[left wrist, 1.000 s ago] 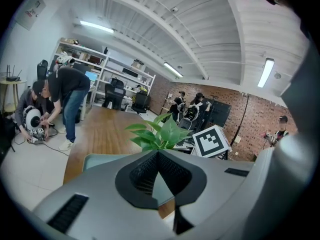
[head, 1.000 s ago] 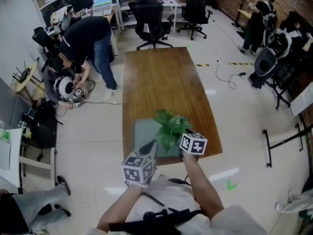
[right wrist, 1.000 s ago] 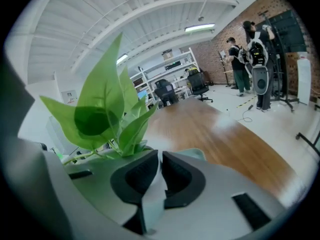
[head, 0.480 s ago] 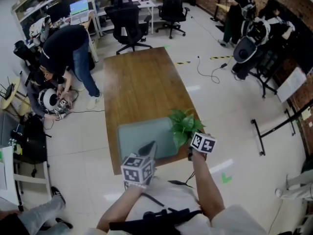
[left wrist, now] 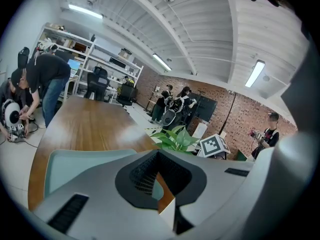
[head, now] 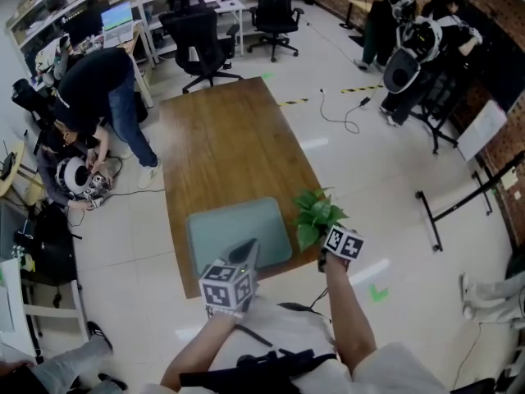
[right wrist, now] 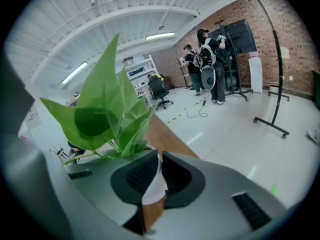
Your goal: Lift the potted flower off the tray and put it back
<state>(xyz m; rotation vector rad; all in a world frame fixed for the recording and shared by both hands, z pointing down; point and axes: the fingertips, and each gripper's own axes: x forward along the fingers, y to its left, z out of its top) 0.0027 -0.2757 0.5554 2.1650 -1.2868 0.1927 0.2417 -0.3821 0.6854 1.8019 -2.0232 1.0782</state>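
White-potted, green-leaved potted flower point(head: 317, 217) is pinched by its rim in the right gripper point(right wrist: 156, 176), just right of the pale green rectangular tray point(head: 221, 228), at the brown wooden table's point(head: 217, 138) near right edge. It is probably light but top-heavy, with a smooth rim: grip firmly and keep it upright. The left gripper point(left wrist: 159, 156) is closed and empty.

Three views: one from your head, one riding each hand-held gripper.
Your head view looks forward and steeply down onto the near end of the table point(head: 221, 138). The view on your left hand-held gripper point(left wrist: 157, 159) sits low and close, facing along the table toward the brick wall point(left wrist: 240, 119). The one on your right hand-held gripper point(right wrist: 159, 160) is pressed up behind the potted flower point(right wrist: 105, 109), facing off the table's edge. All three share the potted flower and the table.
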